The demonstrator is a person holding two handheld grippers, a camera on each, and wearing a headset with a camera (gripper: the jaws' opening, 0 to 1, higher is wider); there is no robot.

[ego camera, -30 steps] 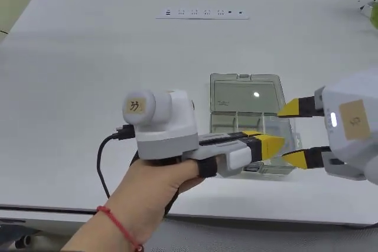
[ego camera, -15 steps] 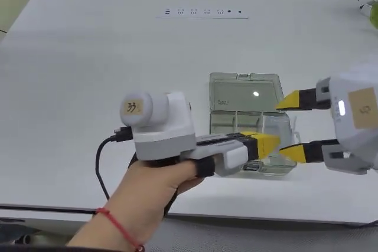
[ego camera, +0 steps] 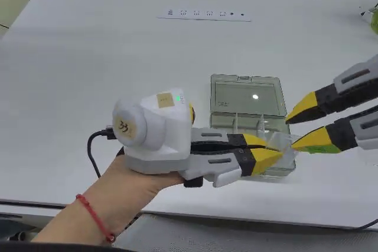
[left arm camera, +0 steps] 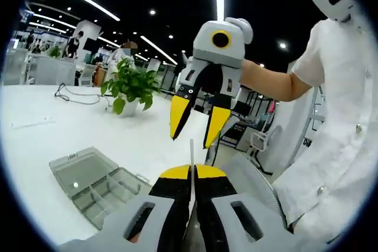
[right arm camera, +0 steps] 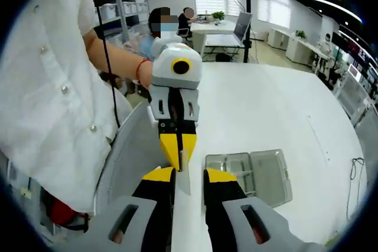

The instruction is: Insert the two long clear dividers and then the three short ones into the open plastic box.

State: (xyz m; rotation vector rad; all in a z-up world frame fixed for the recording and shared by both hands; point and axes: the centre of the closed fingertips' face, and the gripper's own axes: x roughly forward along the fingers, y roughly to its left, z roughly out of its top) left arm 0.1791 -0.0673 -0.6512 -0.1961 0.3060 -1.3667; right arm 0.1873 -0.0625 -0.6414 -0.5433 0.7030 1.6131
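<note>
**Clear divider (left arm camera: 191,153) gripped beside open plastic box (ego camera: 245,95)**

The left tongs (ego camera: 273,153) are pressed together on the thin divider, which stands on edge out of their yellow tips. At 3 o'clock from them, the right tongs (ego camera: 290,133) point back with tips spread, one either side of the divider's free end; contact cannot be told. The box lies on the white bench (ego camera: 118,57), lid flat at 12 o'clock from the base, with dividers standing inside. A power strip (ego camera: 204,14) lies farther off at 12 o'clock.
</note>
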